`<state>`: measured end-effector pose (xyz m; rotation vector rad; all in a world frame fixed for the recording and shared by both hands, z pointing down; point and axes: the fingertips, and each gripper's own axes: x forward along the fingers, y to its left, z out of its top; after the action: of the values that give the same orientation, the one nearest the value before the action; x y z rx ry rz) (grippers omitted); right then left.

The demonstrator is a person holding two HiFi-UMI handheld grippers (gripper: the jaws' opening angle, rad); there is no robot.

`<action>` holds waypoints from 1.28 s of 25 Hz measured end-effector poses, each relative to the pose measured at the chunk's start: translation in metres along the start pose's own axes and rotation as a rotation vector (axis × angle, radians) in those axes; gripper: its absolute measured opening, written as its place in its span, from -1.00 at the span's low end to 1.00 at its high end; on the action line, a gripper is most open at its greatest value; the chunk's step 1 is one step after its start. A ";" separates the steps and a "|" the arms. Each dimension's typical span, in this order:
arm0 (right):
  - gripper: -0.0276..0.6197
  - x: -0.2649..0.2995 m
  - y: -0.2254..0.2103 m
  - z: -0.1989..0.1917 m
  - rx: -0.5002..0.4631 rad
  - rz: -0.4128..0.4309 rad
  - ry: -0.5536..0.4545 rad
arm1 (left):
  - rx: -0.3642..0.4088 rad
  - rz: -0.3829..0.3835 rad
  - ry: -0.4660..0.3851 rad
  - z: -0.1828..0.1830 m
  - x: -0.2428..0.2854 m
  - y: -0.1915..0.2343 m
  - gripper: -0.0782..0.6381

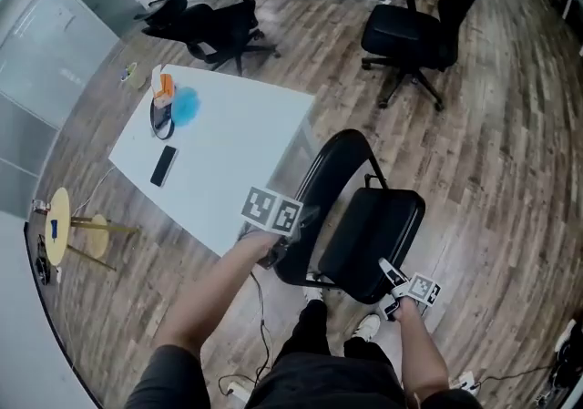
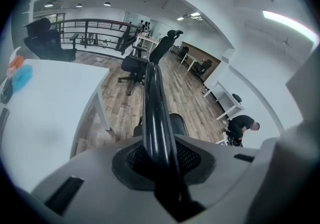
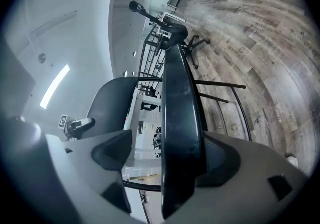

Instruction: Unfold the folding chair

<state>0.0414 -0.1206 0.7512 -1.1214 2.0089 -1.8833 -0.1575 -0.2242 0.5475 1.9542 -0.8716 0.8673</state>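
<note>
Close below the head camera, the left gripper point(image 1: 287, 248) is pinching the black frame tube point(image 2: 155, 118) of the folding chair point(image 1: 369, 230), and both its pads are pressing on the tube. Beside it, the right gripper point(image 1: 390, 275) is holding its jaws apart around the edge of the seat point(image 3: 180, 118). The seat is lying against one jaw, with a gap to the other. The chair is standing half open on the wooden floor point(image 1: 492, 152), just beside the white table point(image 1: 237, 143). Farther away, an office chair point(image 1: 410, 34) is standing.
</note>
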 end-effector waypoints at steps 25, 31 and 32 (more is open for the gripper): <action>0.27 0.270 0.214 -0.091 -0.020 0.034 0.217 | -0.048 -0.032 -0.033 0.021 -0.109 0.151 -0.55; 0.27 0.295 0.220 -0.097 -0.012 0.054 0.258 | -0.041 -0.021 -0.032 0.023 -0.111 0.160 -0.55; 0.27 0.300 0.221 -0.098 -0.009 0.059 0.262 | -0.040 -0.018 -0.031 0.023 -0.111 0.162 -0.55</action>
<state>-0.3156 -0.2445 0.6759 -0.8428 2.1571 -2.0859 -0.3416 -0.2853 0.5101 1.9423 -0.8817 0.8052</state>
